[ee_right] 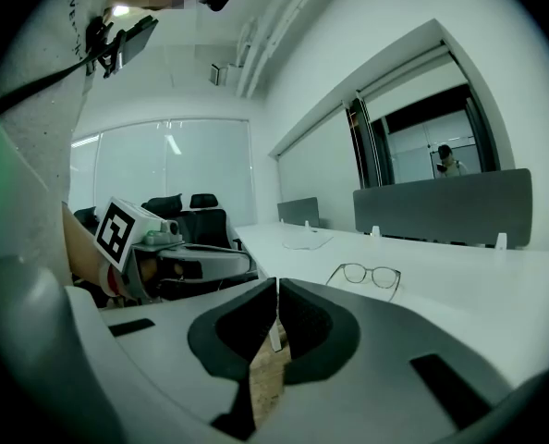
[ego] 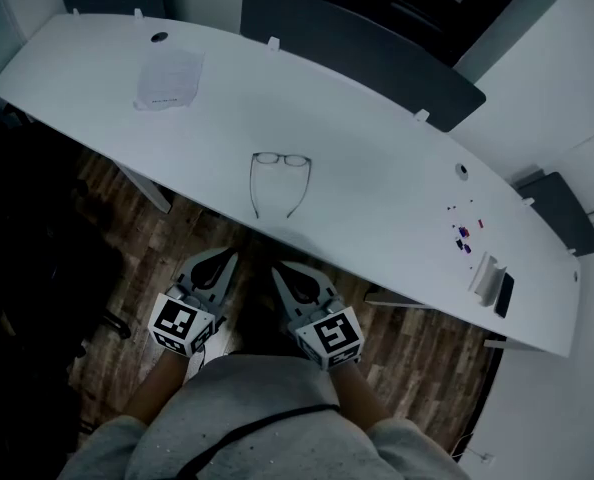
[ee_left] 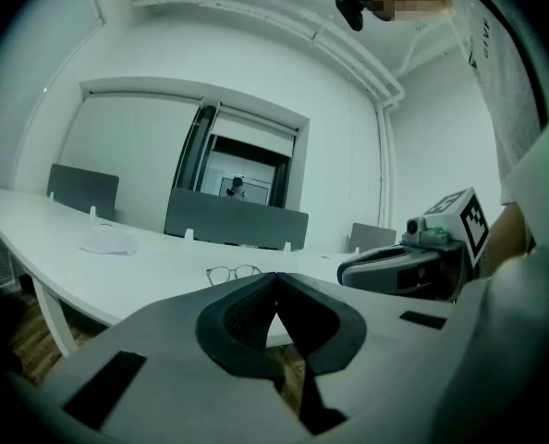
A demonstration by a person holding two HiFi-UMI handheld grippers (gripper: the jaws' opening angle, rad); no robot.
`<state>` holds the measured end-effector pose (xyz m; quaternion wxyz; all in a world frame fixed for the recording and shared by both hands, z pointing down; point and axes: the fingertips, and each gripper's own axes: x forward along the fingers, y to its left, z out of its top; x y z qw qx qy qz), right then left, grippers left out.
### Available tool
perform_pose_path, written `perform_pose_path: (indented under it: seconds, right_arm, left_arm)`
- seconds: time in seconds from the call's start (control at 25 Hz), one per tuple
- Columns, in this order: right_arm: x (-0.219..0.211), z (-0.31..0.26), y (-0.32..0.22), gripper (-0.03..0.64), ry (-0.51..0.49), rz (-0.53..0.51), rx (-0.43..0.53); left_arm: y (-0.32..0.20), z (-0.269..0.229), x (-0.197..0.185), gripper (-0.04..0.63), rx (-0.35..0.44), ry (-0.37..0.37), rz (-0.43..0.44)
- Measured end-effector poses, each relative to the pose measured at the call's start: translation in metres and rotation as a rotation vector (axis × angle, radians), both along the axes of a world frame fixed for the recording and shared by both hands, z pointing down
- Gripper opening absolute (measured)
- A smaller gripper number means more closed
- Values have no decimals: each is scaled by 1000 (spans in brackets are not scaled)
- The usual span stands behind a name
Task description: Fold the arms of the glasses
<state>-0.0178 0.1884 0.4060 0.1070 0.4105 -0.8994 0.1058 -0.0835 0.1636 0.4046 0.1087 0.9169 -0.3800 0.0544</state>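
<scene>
A pair of thin-framed glasses (ego: 279,181) lies on the white table (ego: 377,198) with both arms spread open toward me; it also shows in the left gripper view as the glasses (ee_left: 231,273) and in the right gripper view as the glasses (ee_right: 369,276). My left gripper (ego: 219,259) hangs below the table's near edge, shut and empty. Beside it my right gripper (ego: 280,269) is likewise shut with nothing in it. Both sit short of the glasses, over the floor. The closed tips show as left gripper (ee_left: 276,277) and right gripper (ee_right: 277,283).
A clear plastic bag (ego: 168,78) lies at the table's far left. Small coloured bits (ego: 463,234) and a white stand with a dark phone (ego: 493,286) sit at the right end. Grey divider panels (ego: 362,48) line the far edge. Wooden floor (ego: 127,268) lies below me.
</scene>
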Motion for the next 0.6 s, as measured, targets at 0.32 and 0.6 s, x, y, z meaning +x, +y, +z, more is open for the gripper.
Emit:
perform_pose_path:
  seconds: [0.32,0.6]
  right_arm:
    - [29,14,-70,20,-5,3,-29]
    - [47,29,-107,20,13,-26,-54]
  left_arm:
    - [-71,13,18,15,-29,11,-35]
    - [-110,22,32,15,-35,0,-46]
